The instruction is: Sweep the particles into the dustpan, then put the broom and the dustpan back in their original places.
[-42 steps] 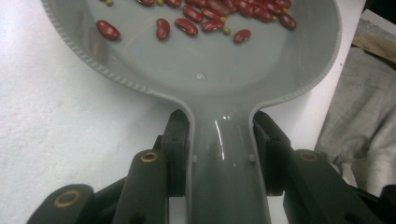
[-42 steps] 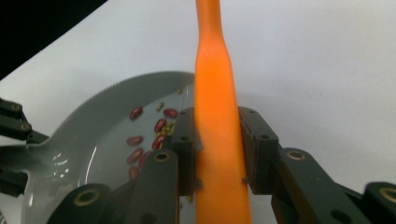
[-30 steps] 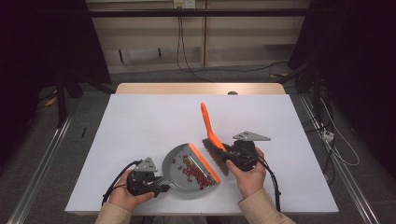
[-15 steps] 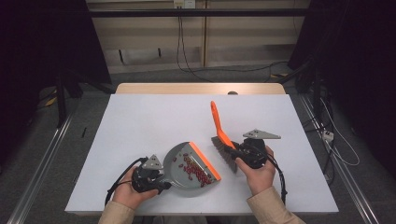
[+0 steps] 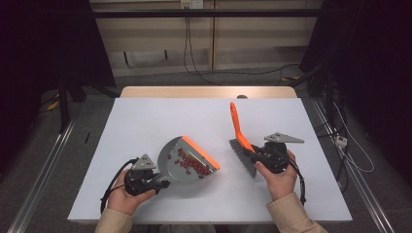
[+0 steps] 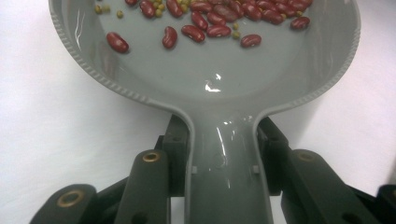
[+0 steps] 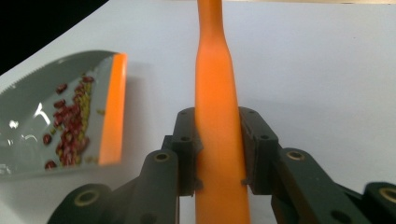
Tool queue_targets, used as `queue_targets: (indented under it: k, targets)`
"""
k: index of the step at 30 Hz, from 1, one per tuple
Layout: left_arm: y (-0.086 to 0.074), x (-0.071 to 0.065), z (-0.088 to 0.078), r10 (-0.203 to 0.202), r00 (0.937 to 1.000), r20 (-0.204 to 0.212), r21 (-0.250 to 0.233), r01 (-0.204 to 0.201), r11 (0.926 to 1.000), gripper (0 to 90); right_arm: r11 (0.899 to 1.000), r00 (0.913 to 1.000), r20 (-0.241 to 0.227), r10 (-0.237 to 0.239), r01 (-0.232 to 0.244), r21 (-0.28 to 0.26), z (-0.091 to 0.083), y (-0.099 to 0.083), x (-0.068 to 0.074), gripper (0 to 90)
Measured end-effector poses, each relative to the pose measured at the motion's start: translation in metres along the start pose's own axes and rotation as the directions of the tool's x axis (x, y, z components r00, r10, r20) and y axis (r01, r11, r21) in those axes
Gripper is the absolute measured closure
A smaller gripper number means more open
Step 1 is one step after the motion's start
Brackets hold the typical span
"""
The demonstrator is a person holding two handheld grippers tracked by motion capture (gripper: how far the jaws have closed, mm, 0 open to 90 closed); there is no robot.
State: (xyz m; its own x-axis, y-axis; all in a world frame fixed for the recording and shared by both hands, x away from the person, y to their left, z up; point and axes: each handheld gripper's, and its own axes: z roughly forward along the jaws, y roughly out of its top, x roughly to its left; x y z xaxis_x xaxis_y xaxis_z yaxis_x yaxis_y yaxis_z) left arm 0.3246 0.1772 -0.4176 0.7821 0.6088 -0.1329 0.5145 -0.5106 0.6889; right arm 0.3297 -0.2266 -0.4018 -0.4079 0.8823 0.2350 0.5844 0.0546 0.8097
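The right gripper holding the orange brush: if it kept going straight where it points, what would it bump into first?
Probably nothing: past the right gripper, shut on the brush, bare table runs on; the dustpan sits off to one side.

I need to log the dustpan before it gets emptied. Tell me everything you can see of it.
The dustpan is glossy grey plastic with a ribbed rim and an orange lip. Red beans and small greenish grains lie in it. The left hand-held gripper clamps its handle, and it sits over the white table.
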Motion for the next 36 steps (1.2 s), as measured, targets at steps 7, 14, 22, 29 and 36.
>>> queue_targets:
  k: [7,14,22,29,36]
  targets:
    - [-0.008,0.013,-0.012,-0.053,0.9970,-0.057,-0.072,0.049,0.9962,64.3,1.000,0.9999,0.009,-0.009,0.009,0.001,-0.006,-0.001,-0.008,70.7]
    - [-0.018,0.021,-0.018,-0.107,0.9877,-0.114,-0.081,0.098,0.9919,64.3,1.000,0.9996,0.026,-0.009,0.008,0.014,-0.009,-0.003,-0.016,70.7]
    - [-0.023,0.031,-0.018,-0.177,0.9661,-0.188,-0.114,0.157,0.9809,64.2,1.000,0.9994,0.031,0.014,-0.014,0.010,-0.017,-0.004,-0.027,70.6]
    - [-0.027,0.039,-0.014,-0.245,0.9392,-0.241,-0.133,0.218,0.9669,64.2,1.000,0.9990,0.038,0.023,-0.024,0.009,-0.021,-0.006,-0.034,70.7]
    - [-0.026,0.041,-0.011,-0.275,0.9151,-0.295,-0.143,0.242,0.9597,64.2,1.000,0.9990,0.040,0.022,-0.022,0.013,-0.020,-0.007,-0.035,70.7]
